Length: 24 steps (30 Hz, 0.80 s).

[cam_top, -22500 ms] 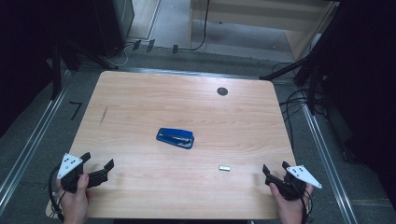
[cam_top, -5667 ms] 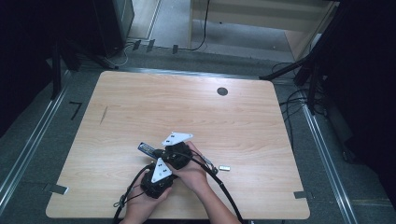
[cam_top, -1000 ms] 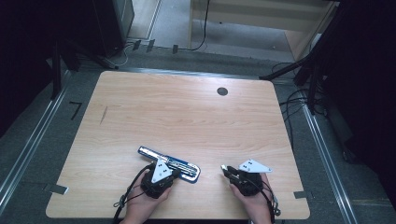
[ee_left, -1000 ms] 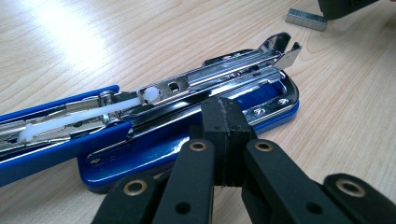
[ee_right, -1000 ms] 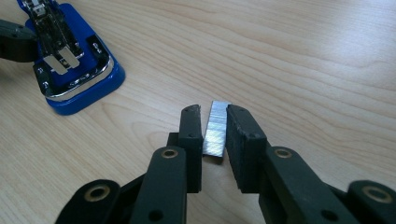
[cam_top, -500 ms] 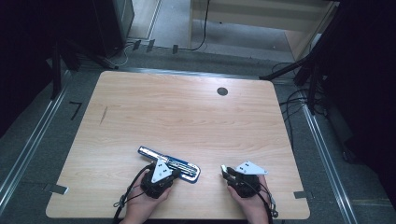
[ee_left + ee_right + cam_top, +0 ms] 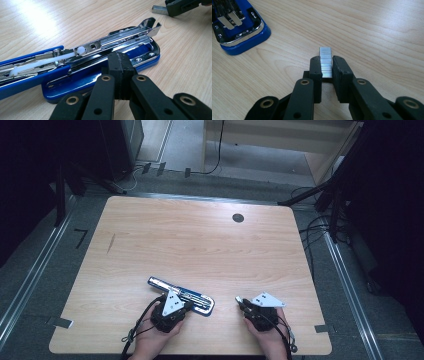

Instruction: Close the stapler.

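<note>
- Two steps look done: we have the stapler (image 7: 82, 65) folded open, our left gripper (image 7: 119, 62) closed, its jaws pressing down on the base.
- Our right gripper (image 7: 327, 66) has just been closing on the staple strip (image 7: 325, 61), now pinched between its jaws.
- Loading remains.
- Versus a second ago, both hands sit unchanged.

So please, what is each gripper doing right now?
Left gripper: shut, empty, pressing on the opened stapler.
Right gripper: jaws just been closing, shut on the staple strip.
</note>
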Available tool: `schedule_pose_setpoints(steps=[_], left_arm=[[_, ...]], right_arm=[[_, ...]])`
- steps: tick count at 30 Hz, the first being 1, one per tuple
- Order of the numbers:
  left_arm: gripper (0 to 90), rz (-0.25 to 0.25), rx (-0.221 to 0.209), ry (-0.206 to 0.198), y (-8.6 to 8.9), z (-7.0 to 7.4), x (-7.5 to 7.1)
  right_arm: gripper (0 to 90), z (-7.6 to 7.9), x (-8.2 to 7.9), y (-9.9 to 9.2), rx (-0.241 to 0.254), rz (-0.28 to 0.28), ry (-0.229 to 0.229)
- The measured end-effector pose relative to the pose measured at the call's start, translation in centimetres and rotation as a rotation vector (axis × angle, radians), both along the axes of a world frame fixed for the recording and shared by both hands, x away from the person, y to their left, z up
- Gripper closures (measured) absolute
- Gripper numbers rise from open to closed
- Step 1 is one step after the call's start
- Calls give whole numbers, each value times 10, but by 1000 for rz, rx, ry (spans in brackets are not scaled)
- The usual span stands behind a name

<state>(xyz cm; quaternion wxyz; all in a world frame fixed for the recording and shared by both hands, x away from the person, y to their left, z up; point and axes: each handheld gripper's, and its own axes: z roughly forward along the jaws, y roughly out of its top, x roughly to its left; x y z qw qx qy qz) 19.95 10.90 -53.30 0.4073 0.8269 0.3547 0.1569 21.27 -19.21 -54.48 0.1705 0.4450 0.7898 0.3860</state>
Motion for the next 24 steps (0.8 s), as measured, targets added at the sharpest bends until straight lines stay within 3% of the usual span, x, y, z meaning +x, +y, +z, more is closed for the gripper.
schedule_pose_setpoints(steps=[9, 24], left_arm=[[900, 0, -3, 4, 0, 0, 0], [900, 0, -1, 2, 0, 0, 0]], right_arm=[[797, 3, 0, 1, -2, 25, -1], [797, 27, -3, 15, 32, 98, -45]])
